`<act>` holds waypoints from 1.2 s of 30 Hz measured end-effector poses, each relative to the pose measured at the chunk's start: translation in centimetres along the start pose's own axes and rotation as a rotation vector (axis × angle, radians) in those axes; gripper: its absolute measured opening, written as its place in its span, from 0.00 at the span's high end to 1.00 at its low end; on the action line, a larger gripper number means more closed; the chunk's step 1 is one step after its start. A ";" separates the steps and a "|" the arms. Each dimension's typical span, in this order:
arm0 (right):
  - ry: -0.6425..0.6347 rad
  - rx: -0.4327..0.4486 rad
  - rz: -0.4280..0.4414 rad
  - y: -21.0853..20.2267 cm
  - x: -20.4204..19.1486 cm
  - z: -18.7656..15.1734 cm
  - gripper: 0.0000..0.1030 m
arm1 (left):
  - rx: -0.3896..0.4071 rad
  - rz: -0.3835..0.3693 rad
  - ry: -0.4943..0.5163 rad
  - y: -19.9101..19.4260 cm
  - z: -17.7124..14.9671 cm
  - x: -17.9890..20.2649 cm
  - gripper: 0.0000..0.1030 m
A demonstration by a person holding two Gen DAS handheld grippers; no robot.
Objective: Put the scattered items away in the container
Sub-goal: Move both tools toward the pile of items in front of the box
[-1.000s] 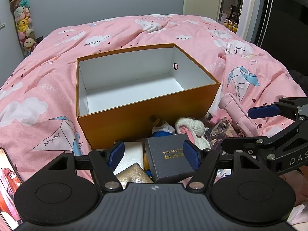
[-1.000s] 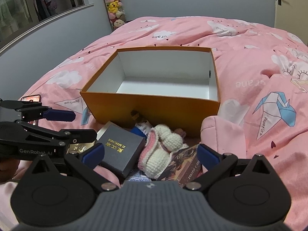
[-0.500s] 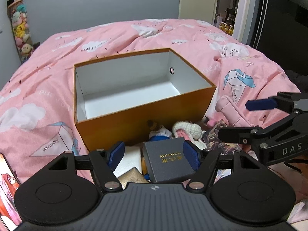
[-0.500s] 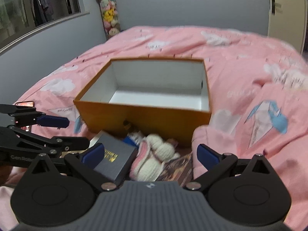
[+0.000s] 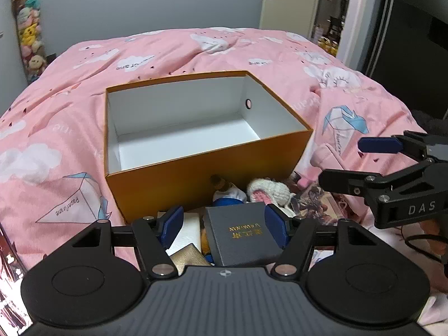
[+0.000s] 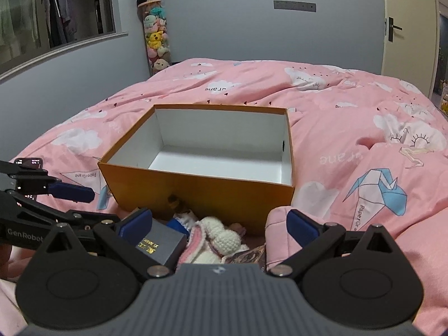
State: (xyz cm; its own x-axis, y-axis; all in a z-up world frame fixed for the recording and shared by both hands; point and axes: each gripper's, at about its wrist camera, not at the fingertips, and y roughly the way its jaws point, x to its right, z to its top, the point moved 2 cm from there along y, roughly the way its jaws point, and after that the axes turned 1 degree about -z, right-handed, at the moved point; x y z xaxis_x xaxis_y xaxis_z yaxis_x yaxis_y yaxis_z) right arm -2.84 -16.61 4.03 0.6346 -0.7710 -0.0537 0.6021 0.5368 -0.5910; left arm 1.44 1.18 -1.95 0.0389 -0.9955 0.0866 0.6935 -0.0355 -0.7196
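An empty orange box (image 5: 212, 179) with a white inside stands on the pink duvet. Against its near side lie a dark grey gift box (image 5: 240, 235) with gold lettering, a white and pink crochet toy (image 6: 221, 238), a small blue doll (image 5: 226, 196), a white block (image 5: 187, 229), a gold case (image 5: 187, 257) and a picture card (image 5: 313, 198). My left gripper (image 5: 224, 226) hovers low over the grey gift box with its jaws closing, pads not pressing it. My right gripper (image 6: 218, 224) stands open above the crochet toy, holding nothing.
A phone (image 6: 28, 162) lies on the duvet at the left. A fold of pink duvet (image 6: 280, 229) rises by the orange box's right corner. A column of plush toys (image 6: 155, 36) stands against the grey wall, with a door (image 5: 282, 2) beyond the bed.
The right wrist view has tipped upward, so the orange box sits lower in it and more wall shows. Both grippers stay over the same pile.
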 end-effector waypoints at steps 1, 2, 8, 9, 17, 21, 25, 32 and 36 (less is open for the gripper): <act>-0.004 -0.003 -0.003 0.0 0.0 0.0 0.01 | 0.001 0.004 -0.007 0.0 0.0 -0.1 0.26; -0.007 -0.009 -0.009 0.1 -0.1 0.1 0.01 | 0.003 0.007 -0.015 0.0 0.1 -0.3 0.26; 0.052 -0.069 -0.025 0.8 0.7 0.3 0.03 | 0.037 0.032 -0.030 -0.3 0.2 -0.5 0.26; 0.056 -0.070 -0.025 0.9 0.8 0.2 0.09 | 0.040 0.033 -0.030 -0.3 0.3 -0.5 0.26; 0.036 -0.059 -0.049 0.8 0.9 0.2 0.11 | 0.082 0.080 -0.005 -0.7 0.6 -0.6 0.26; 0.067 -0.070 -0.034 1.0 1.4 0.1 0.11 | 0.086 0.085 -0.020 -0.7 0.7 -1.3 0.26; 0.094 -0.093 -0.014 1.3 1.8 0.0 0.18 | 0.011 0.015 -0.049 0.0 0.6 -2.1 0.26; 0.090 -0.153 0.017 1.5 1.9 -0.5 0.40 | -0.097 -0.068 -0.054 1.1 -0.2 -2.2 0.41; 0.051 -0.165 0.080 1.4 0.7 -0.6 0.47 | -0.144 -0.076 -0.107 1.9 -0.7 -2.7 0.41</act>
State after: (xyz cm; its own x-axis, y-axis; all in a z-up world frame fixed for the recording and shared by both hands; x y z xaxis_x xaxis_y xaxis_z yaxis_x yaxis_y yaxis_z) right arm -1.85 -16.60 2.70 0.6493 -0.7467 -0.1439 0.4604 0.5366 -0.7071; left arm 2.13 3.78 -4.02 0.0717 -0.9747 0.2118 0.5874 -0.1303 -0.7987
